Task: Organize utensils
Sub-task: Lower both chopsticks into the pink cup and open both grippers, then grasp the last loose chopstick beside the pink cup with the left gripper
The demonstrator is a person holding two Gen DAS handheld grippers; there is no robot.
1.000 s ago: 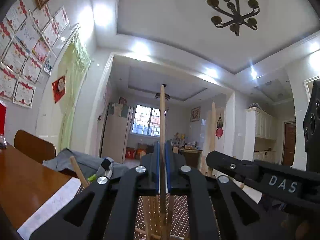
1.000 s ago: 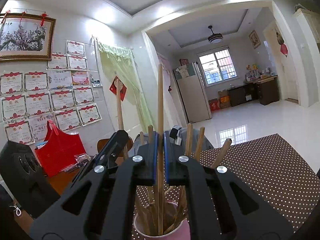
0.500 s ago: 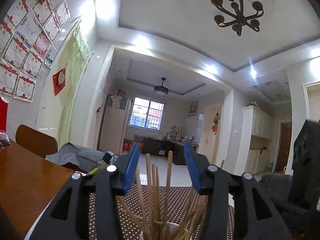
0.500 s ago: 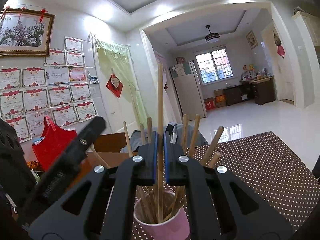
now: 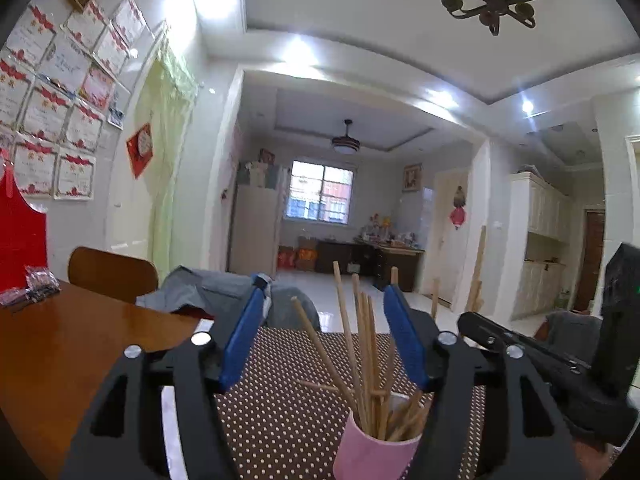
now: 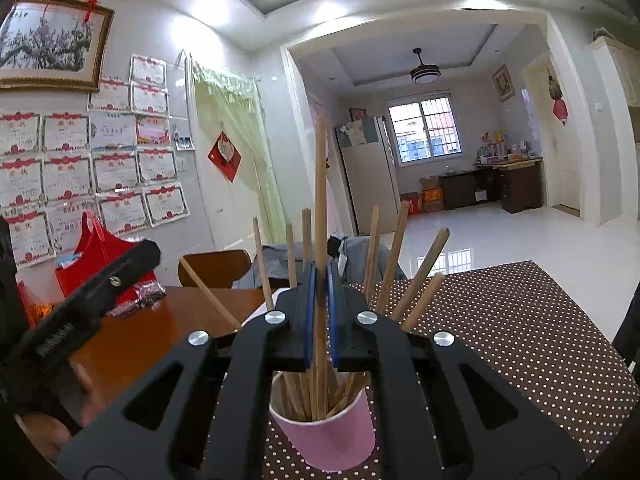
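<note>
Right gripper (image 6: 320, 312) is seen clamped on a single upright chopstick (image 6: 320, 200), its blue pads pressed flat against the wood, and the stick's lower end is already inside the pink cup (image 6: 326, 436); the grip is judged to be kept so that the stick is steered down among the others rather than dropped askew. Left gripper (image 5: 324, 344) is being opened, its jaws spread to either side of the bundle of chopsticks (image 5: 366, 360) with nothing pressed by either pad, so a stick is taken to have been let go into the cup there. The pink cup is stood on the dotted brown mat (image 6: 520, 340), just beyond both grippers, with bare wooden table (image 5: 60, 360) to the left. One cup is counted. About nine sticks are counted fanning out of the cup in the right wrist view, besides the one held; an exact total cannot be given, since their lower ends are crowded together. Two grippers are in play, one on each side of the cup. A red bag (image 6: 96, 256) is seen far left.
</note>
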